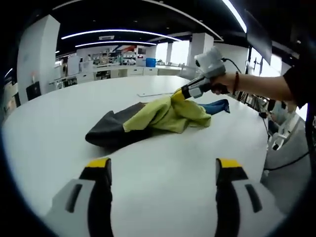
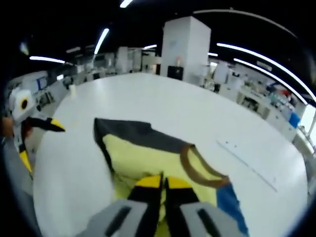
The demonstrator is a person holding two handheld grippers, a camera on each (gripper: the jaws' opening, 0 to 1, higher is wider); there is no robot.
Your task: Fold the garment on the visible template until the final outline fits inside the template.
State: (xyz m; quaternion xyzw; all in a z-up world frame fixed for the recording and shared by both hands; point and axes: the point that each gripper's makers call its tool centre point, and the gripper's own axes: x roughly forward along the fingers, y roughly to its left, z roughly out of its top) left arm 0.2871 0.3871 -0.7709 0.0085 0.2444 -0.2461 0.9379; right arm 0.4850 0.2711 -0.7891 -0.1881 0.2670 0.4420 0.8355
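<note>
A yellow garment (image 1: 168, 116) with a brown collar (image 2: 190, 165) and a blue part (image 1: 217, 106) lies crumpled on the white table (image 1: 163, 197). A dark grey layer (image 1: 111, 131) spreads out from under it; whether that is part of the garment I cannot tell. My right gripper (image 2: 164, 183) is shut on the yellow garment (image 2: 148, 158), pinching its upper edge. It enters the left gripper view (image 1: 181, 95) from the right, held by a hand. My left gripper (image 1: 164, 165) hangs open above bare table, well short of the cloth, and appears far left in the right gripper view (image 2: 49, 126).
A thin flat strip (image 2: 247, 163) lies on the table beyond the garment. The big round table ends at a curved edge (image 1: 259, 153) on the right, with cables and a chair below it. Office desks and pillars stand far behind.
</note>
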